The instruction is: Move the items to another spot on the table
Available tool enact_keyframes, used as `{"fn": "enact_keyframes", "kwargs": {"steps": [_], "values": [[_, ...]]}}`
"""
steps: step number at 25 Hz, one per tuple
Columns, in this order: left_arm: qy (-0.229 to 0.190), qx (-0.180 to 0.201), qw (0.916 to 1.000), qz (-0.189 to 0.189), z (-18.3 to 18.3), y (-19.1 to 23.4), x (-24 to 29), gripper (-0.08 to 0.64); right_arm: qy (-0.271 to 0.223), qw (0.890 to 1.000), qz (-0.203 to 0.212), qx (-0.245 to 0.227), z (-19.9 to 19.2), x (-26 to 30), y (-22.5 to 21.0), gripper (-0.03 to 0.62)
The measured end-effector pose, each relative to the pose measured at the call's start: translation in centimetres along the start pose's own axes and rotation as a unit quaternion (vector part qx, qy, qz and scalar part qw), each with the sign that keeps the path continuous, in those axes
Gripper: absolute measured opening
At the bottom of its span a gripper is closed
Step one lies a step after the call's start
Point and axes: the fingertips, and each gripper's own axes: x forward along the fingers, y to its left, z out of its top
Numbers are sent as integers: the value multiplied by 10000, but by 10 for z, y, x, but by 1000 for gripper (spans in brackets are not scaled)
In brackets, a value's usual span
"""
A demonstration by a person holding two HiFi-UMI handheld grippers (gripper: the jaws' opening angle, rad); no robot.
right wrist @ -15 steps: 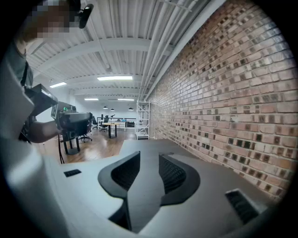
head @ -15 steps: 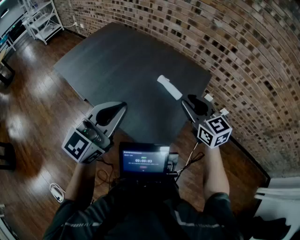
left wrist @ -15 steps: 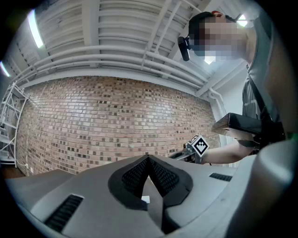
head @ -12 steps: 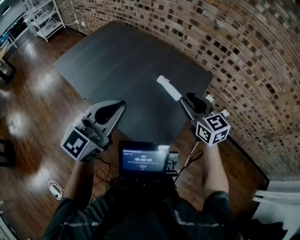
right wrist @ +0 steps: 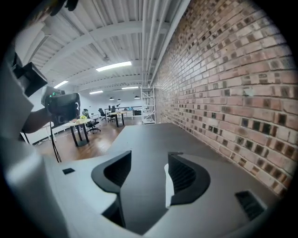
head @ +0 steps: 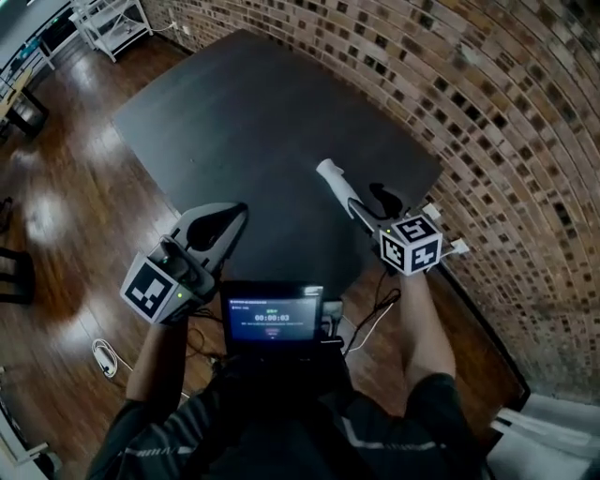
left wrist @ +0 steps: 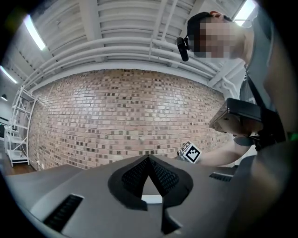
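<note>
Two grippers are in use, one in each of the person's hands. The right gripper tilts down toward the dark table with its jaws well apart. Bare tabletop fills most of the gap. A white item shows as a thin sliver just beside the inner face of the jaw on that view's right. The other jaw stands clear of it, so nothing is clamped.

From the head view, the right gripper hangs over the table's near right part. The white item is a short rod lying on the table. Its near end is at the jaw tips and its far end points away and to the left. The marker cube sits behind the jaws, above the person's forearm.

The left gripper has its jaws closed tip to tip with nothing between them. In the head view the left gripper is held at the table's near edge, well apart from the white item.

A small lit screen sits at the person's chest between the two arms. A brick wall runs along the table's right side. A wooden floor spreads to the left, with a white rack at its far end.
</note>
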Motion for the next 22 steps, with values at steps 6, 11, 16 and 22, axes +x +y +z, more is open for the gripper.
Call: {"fn": "enact_keyframes", "kwargs": {"steps": [6, 11, 16, 22], "values": [[116, -66, 9997, 204, -25, 15, 23, 2, 543, 9984, 136, 49, -37, 53, -34, 267], [168, -104, 9993, 329, -38, 29, 40, 3, 1085, 9937, 280, 41, -69, 91, -50, 305], [292, -182, 9983, 478, -51, 37, 50, 2, 1688, 9851, 322, 9, -104, 122, -67, 307], [395, -265, 9967, 661, -68, 46, 49, 2, 2279, 9731, 329, 26, -142, 151, -78, 336]]}}
